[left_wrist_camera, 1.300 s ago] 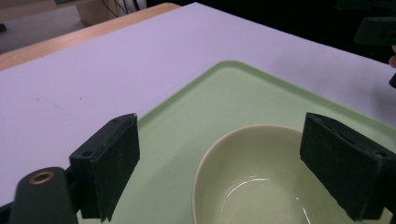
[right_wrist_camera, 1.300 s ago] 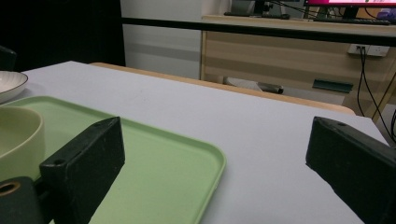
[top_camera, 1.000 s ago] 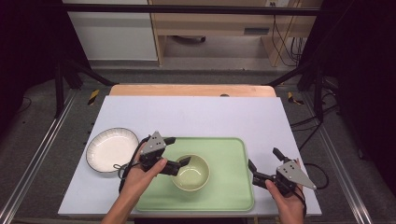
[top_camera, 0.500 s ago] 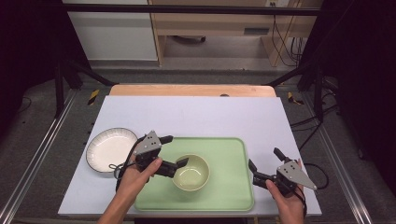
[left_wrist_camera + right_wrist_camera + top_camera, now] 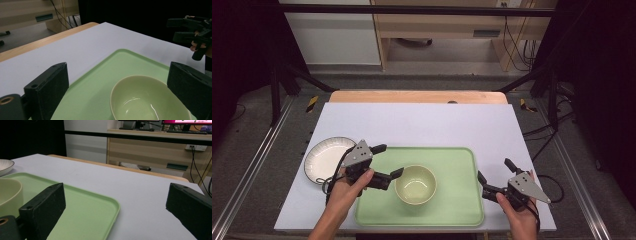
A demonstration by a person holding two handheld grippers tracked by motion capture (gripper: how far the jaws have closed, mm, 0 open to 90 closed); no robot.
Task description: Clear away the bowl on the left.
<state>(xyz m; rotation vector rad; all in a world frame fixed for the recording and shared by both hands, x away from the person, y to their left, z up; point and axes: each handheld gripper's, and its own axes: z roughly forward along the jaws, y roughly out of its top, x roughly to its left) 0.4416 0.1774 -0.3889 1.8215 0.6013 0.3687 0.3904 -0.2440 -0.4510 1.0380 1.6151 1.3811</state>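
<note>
Going from the left, a white plate (image 5: 328, 160) sits on the sheet (image 5: 422, 125) just off the tray's left edge, and my left gripper (image 5: 386, 161) is next to it, over the tray's left end, with its jaws spread wide and aimed at the bowl (image 5: 415, 184). The bowl stands upright on the green tray (image 5: 462, 195), a little left of the tray's middle, and it looks empty. In the left gripper view the bowl (image 5: 147, 100) lies low between the two black jaws, nearer the right one, and I cannot tell whether that jaw touches the rim yet; in the high view the lower jaw tip is right at the rim. I judge the bowl to be stiff, glazed or hard plastic, so smooth and likely slippery under the pads, light enough for one gripper, and liable to chip or clatter if it slips out. The wall curves outward, so squeezing across the whole body would tend to squirt it free; I think the better hold is on the rim at the near left side, one jaw inside and one outside, pinching the thin wall squarely. The tray (image 5: 82, 215) is broad and flat with a raised lip, and it could slide on the sheet if I push sideways. At the far right, my right gripper (image 5: 495, 178) waits off the tray's right edge, jaws spread too, holding nothing.
</note>
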